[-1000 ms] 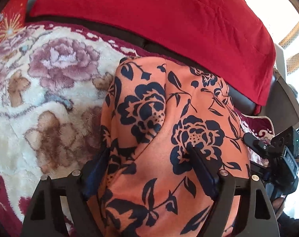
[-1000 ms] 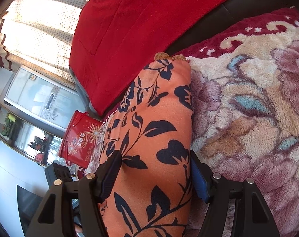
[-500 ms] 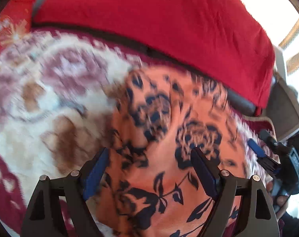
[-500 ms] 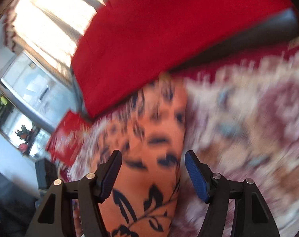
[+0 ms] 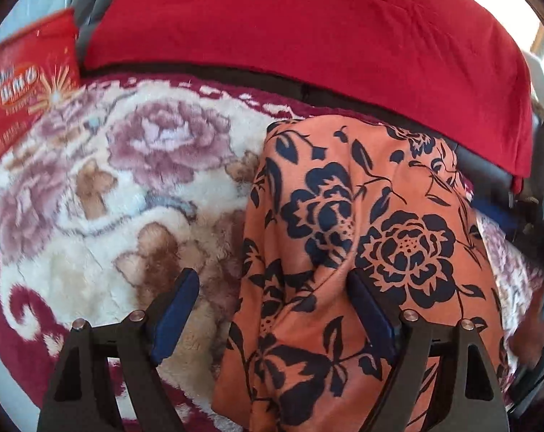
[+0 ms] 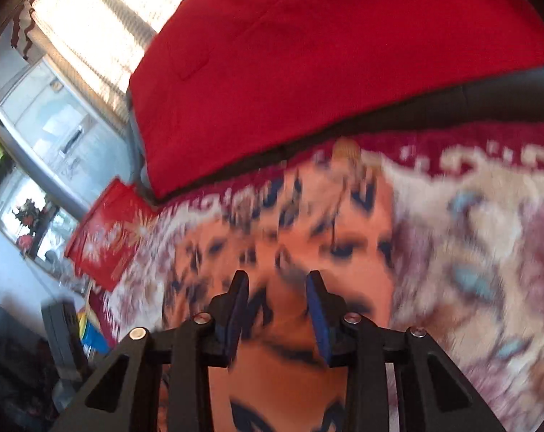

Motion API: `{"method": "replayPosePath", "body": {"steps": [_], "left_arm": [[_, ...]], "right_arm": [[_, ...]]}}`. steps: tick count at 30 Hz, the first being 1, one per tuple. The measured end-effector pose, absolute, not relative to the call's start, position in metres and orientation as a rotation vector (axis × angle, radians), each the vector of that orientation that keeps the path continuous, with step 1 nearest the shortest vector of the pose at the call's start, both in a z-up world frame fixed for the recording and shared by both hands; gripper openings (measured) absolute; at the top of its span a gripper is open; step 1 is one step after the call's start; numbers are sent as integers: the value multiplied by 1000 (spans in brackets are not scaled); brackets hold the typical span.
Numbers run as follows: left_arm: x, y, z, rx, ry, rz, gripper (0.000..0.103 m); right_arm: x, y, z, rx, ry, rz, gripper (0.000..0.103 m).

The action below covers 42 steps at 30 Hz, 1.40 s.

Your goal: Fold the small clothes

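Observation:
An orange garment with dark blue flowers [image 5: 362,237] lies folded into a long strip on a plush floral blanket [image 5: 128,194]. My left gripper [image 5: 273,288] is open above the garment's left edge, with nothing between its blue pads. The garment also shows, blurred, in the right wrist view [image 6: 308,237]. My right gripper [image 6: 277,284] hovers over it with its jaws partly closed and a clear gap between the pads; nothing is held.
A red cushion [image 5: 308,21] covers the dark sofa back behind the blanket. A red printed bag [image 5: 23,86] stands at the far left, also seen in the right wrist view [image 6: 110,237]. A window with curtains [image 6: 103,25] and cabinets lie beyond.
Both grippers have let go of the garment and pulled back from it. The left jaws stayed wide while the right jaws narrowed. The right view is blurred by motion.

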<state>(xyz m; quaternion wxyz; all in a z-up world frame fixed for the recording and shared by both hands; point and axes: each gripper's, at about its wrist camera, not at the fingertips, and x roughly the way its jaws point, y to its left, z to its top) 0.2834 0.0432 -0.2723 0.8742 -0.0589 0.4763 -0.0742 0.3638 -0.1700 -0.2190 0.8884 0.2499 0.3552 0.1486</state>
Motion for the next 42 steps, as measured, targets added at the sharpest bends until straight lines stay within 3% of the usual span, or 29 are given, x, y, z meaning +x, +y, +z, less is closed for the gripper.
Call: {"method": "replayPosePath", "body": {"steps": [3, 7, 11, 19, 22, 33, 42], "left_arm": [[281, 33, -269, -55, 969, -142, 85], [275, 29, -267, 5, 949, -128, 85], [269, 25, -264, 36, 937, -115, 85], [261, 20, -257, 65, 917, -76, 85], [255, 16, -254, 71, 907, -64, 85], [252, 7, -251, 103, 877, -27, 85], [246, 2, -249, 129, 858, -22, 85]], "right_arm": [[389, -164, -204, 430, 762, 274, 39], [433, -142, -226, 350, 949, 294, 40], [440, -150, -233, 431, 923, 301, 40], [381, -160, -196, 437, 841, 350, 40], [348, -167, -193, 412, 842, 332, 62], [269, -208, -198, 480, 763, 296, 62], [258, -215, -211, 499, 782, 310, 62]]}}
